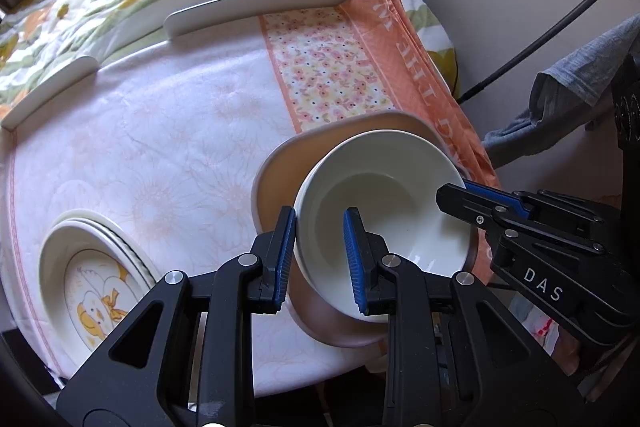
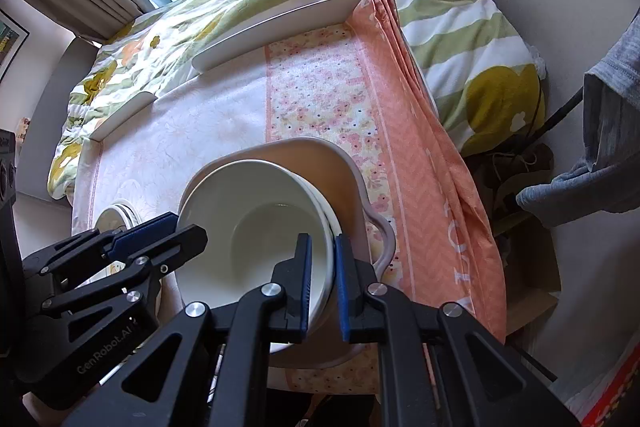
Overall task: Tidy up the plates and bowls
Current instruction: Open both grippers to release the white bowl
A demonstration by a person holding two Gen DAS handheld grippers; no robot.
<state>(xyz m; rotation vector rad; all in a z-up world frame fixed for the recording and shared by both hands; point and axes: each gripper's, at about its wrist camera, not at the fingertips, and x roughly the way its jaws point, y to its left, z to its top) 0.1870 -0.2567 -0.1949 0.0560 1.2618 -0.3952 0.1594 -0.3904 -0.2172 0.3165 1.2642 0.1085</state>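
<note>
A stack of white bowls (image 1: pixel 384 203) (image 2: pixel 256 223) sits in a pinkish tray-like plate (image 1: pixel 280 179) (image 2: pixel 344 171) at the table's near right. My left gripper (image 1: pixel 320 247) straddles the stack's left rim, one finger outside and one inside, jaws partly open with a gap at the inner pad. My right gripper (image 2: pixel 322 267) is closed on the stack's right rim, and it also shows in the left wrist view (image 1: pixel 460 195). A stack of white plates with a duck picture (image 1: pixel 96 291) (image 2: pixel 116 215) lies at the near left.
The round table (image 1: pixel 160 131) has a white and orange floral cloth and a raised white rim (image 1: pixel 264 3) at the far side. A flowered quilt (image 2: pixel 460 39) lies behind. A wall, a cable (image 1: pixel 560 23) and a grey sleeve (image 2: pixel 608 163) are at right.
</note>
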